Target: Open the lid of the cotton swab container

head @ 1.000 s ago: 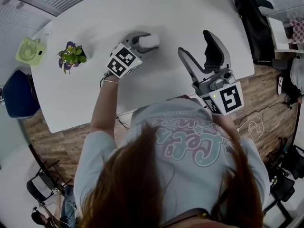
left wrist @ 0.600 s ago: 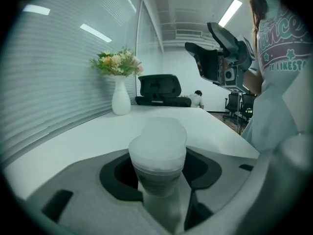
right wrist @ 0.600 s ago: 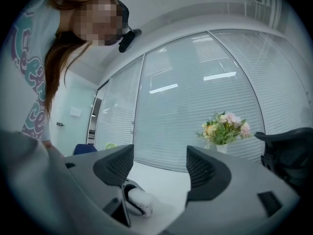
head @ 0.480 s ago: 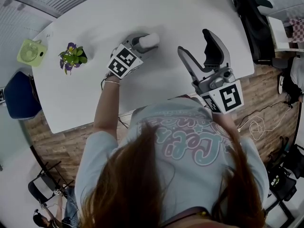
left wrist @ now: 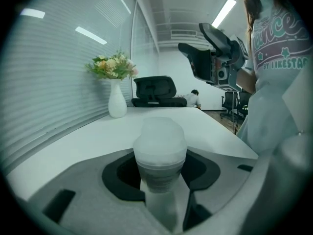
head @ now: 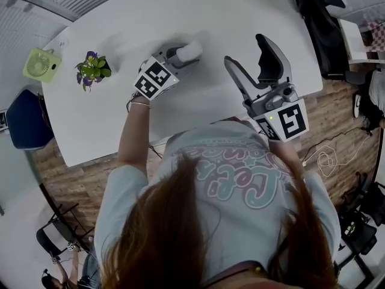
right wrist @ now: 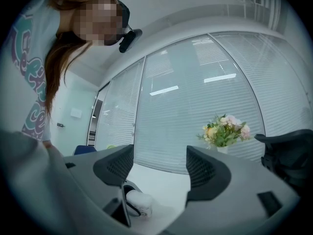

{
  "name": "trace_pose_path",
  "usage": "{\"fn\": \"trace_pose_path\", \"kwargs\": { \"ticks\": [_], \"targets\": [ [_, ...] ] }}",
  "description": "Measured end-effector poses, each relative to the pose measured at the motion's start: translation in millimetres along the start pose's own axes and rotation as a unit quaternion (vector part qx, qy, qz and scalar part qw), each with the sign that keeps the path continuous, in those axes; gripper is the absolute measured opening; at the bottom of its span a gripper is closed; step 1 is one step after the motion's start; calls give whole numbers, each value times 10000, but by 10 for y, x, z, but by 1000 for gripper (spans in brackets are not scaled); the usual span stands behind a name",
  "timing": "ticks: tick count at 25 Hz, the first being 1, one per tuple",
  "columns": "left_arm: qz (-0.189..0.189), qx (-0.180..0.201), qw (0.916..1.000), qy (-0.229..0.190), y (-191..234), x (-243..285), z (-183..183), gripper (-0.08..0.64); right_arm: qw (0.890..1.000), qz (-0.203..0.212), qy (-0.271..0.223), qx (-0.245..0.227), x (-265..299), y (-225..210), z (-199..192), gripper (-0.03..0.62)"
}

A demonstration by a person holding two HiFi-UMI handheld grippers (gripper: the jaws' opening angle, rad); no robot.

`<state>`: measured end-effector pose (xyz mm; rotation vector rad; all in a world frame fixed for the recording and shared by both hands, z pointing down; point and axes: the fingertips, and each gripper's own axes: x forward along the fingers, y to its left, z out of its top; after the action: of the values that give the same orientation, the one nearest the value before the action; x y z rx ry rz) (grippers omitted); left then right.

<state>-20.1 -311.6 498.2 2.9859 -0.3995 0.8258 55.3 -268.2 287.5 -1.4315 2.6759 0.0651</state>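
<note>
The cotton swab container is a small frosted tub with a domed lid, standing upright on the white table. My left gripper reaches around it from the near left. In the left gripper view the container stands between the two black pads, lid on. The jaws are closing, with the pads close beside its sides. My right gripper hovers to the right of the container, open, with nothing between its jaws. In the right gripper view the container shows low down, past the right gripper.
A small potted plant with purple flowers stands on the table's left part, a green fan at its left edge. A blue chair is off the left side, a black chair off the right. A white vase of flowers stands farther along the table.
The left gripper has stayed around the container and shifted only slightly. The right gripper has barely moved.
</note>
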Motion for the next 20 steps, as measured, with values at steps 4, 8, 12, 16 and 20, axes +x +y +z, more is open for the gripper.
{"fn": "trace_pose_path", "kwargs": {
  "ticks": [4, 8, 12, 16, 20],
  "targets": [
    [-25, 79, 10000, -52, -42, -82, 100, 199, 10000, 64, -13, 6, -6, 42, 26, 328],
    [-116, 100, 9997, -213, -113, -211, 237, 199, 9999, 139, -36, -20, -13, 94, 47, 327],
    [-199, 234, 9991, -293, -167, -401, 352, 199, 9997, 235, -70, -48, 35, 186, 52, 328],
    [-292, 463, 9981, -293, -260, -603, 474, 199, 9993, 356, -95, -96, 99, 307, 75, 328],
    [-395, 563, 9969, -386, -374, -801, 571, 199, 9986, 517, -80, -125, 138, 486, 53, 328]
  ]
}}
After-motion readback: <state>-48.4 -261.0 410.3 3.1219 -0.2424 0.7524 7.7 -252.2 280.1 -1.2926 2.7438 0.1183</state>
